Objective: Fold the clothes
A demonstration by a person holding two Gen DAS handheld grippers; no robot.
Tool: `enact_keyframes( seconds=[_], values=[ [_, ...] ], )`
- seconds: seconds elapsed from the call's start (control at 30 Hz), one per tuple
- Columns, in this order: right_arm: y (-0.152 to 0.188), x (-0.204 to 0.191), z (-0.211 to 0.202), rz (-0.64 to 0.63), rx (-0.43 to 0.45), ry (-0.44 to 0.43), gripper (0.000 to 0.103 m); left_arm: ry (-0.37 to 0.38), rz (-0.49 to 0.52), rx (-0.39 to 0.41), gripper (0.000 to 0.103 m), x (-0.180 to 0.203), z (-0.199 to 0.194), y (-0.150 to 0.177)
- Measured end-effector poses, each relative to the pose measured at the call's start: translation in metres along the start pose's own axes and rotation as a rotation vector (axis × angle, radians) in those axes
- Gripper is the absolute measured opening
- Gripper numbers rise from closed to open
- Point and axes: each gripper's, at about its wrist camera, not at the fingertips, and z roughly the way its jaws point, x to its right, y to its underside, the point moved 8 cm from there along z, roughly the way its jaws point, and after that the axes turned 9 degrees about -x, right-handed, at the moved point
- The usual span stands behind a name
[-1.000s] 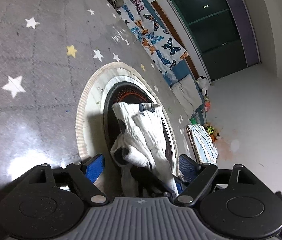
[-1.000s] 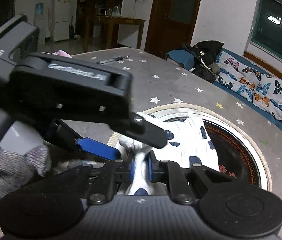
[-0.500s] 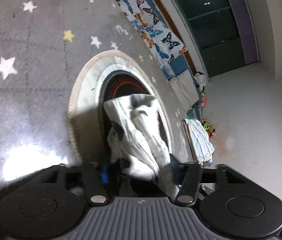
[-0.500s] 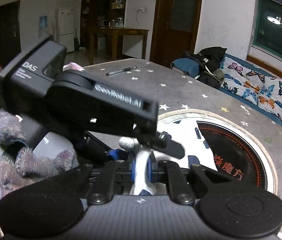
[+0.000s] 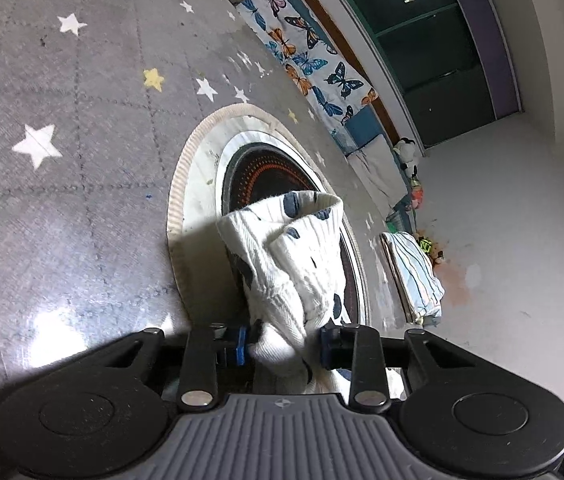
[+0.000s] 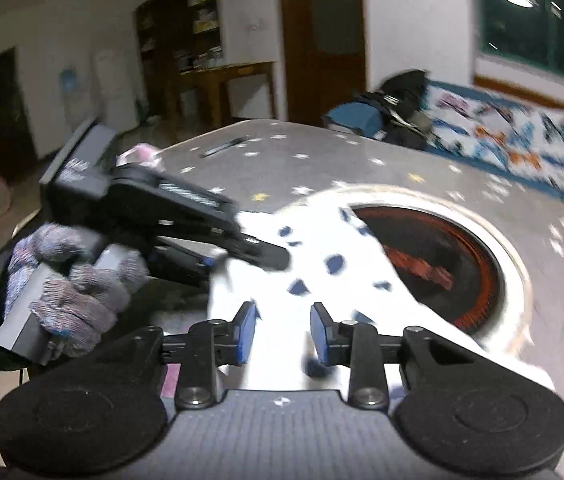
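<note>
A white garment with dark blue spots lies bunched over the round mat on the grey star-patterned surface. My left gripper has a thick fold of this garment between its blue pads; the jaws are closing and the cloth fills the gap. In the right wrist view the left gripper is held by a gloved hand at the garment's left edge. My right gripper hovers above the cloth's near part. Its jaws are opening and its pads press on nothing. This view is blurred by motion.
The mat has a dark centre with a red-orange ring. A folded striped pile sits at the surface's far right edge. A pen and a black bag lie at the back. A butterfly-print cover runs along the far side.
The left jaws have narrowed from wide open onto the garment's fold. The right gripper, earlier shut on the cloth, has let go, opened and swung away sideways.
</note>
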Motion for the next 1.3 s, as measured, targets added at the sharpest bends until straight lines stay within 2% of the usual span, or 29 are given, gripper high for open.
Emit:
enact_keyframes(
  seconds=[0.17, 0.37, 0.43, 0.5, 0.6, 0.7, 0.87, 0.93, 1.23, 1.3],
  values=[
    [0.017, 0.053, -0.011, 0.212, 0.014, -0.018, 0.031, -0.017, 0.007, 0.012, 0.034, -0.001, -0.002, 0.0],
    [0.036, 0.113, -0.008, 0.285, 0.01, 0.148, 0.031, -0.03, 0.012, 0.022, 0.034, -0.001, -0.005, 0.002],
    [0.04, 0.128, -0.007, 0.309, 0.009, 0.185, 0.031, -0.034, 0.012, 0.025, 0.034, -0.002, -0.006, 0.003],
    [0.042, 0.133, -0.008, 0.327, 0.017, 0.177, 0.031, -0.038, 0.013, 0.027, 0.034, -0.001, -0.007, 0.003],
    [0.037, 0.115, -0.011, 0.251, 0.022, 0.183, 0.032, -0.046, 0.019, 0.03, 0.034, 0.0, -0.007, 0.005],
    [0.026, 0.081, -0.011, 0.133, 0.019, 0.123, 0.037, -0.053, 0.024, 0.031, 0.034, 0.001, -0.007, 0.004],
    [0.014, 0.034, 0.007, -0.008, -0.017, 0.01, 0.038, -0.061, 0.027, 0.036, 0.034, 0.001, -0.007, 0.004],
    [0.016, 0.022, 0.014, -0.055, -0.045, -0.004, 0.038, -0.064, 0.029, 0.038, 0.034, 0.001, -0.007, 0.004],
    [0.07, -0.001, -0.006, -0.149, -0.17, -0.006, 0.038, -0.067, 0.038, 0.045, 0.034, 0.001, -0.007, 0.003],
    [0.079, -0.002, -0.016, -0.15, -0.175, -0.011, 0.038, -0.072, 0.045, 0.045, 0.034, 0.002, -0.007, 0.004]
  ],
)
